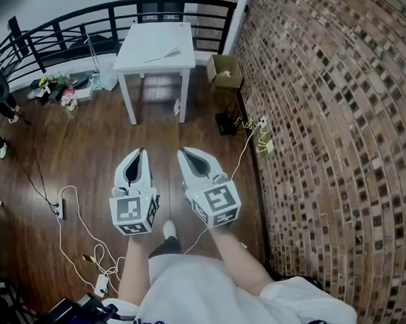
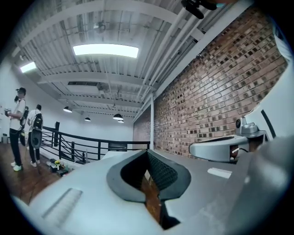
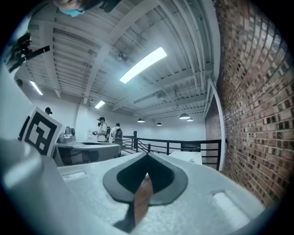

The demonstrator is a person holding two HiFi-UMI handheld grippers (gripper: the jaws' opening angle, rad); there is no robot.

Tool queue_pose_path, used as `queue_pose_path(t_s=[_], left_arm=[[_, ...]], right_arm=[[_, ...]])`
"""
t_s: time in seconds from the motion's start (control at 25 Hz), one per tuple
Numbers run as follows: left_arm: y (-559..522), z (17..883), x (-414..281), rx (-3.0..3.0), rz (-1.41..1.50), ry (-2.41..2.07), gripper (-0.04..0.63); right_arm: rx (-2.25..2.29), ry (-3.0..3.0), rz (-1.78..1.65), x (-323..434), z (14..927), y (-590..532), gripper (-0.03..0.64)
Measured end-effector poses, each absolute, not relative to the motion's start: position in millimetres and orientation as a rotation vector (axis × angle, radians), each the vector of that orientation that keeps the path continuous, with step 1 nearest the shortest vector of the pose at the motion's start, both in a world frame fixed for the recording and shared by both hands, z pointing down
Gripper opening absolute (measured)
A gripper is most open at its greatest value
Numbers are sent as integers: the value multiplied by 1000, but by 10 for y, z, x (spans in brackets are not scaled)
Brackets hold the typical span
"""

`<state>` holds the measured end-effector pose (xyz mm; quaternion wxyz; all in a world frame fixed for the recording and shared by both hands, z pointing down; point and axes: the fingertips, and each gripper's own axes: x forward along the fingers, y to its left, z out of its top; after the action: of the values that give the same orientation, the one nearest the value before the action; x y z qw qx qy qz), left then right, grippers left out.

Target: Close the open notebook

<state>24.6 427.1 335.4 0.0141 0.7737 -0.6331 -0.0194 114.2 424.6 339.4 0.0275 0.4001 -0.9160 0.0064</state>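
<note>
A white table (image 1: 154,42) stands ahead on the wooden floor, and on its top lies a pale, flat open notebook (image 1: 163,54), small and hard to make out. My left gripper (image 1: 142,152) and right gripper (image 1: 181,152) are held side by side well short of the table, both pointing toward it. Both are shut with nothing between the jaws. In the left gripper view the left gripper (image 2: 148,152) shows its jaws meeting at the tips, with the table (image 2: 111,154) just beyond. The right gripper (image 3: 147,156) looks the same in its own view, the table (image 3: 189,159) to its right.
A brick wall (image 1: 322,119) runs along the right. A cardboard box (image 1: 224,71) and a black device (image 1: 225,123) sit near it beside the table. A black railing (image 1: 63,30) closes off the back. Cables (image 1: 81,227), a power strip (image 1: 60,209) and clutter (image 1: 59,90) lie left. Two people (image 3: 106,130) stand by the railing.
</note>
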Motion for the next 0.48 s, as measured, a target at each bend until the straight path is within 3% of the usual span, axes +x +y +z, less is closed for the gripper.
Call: queue_pose_path(t_s=[0.48], left_arm=[[2682,3523,-402,2321,-93,-1942,17]], right_arm=[[1243,-2743,56,540,3537,2552,-14]])
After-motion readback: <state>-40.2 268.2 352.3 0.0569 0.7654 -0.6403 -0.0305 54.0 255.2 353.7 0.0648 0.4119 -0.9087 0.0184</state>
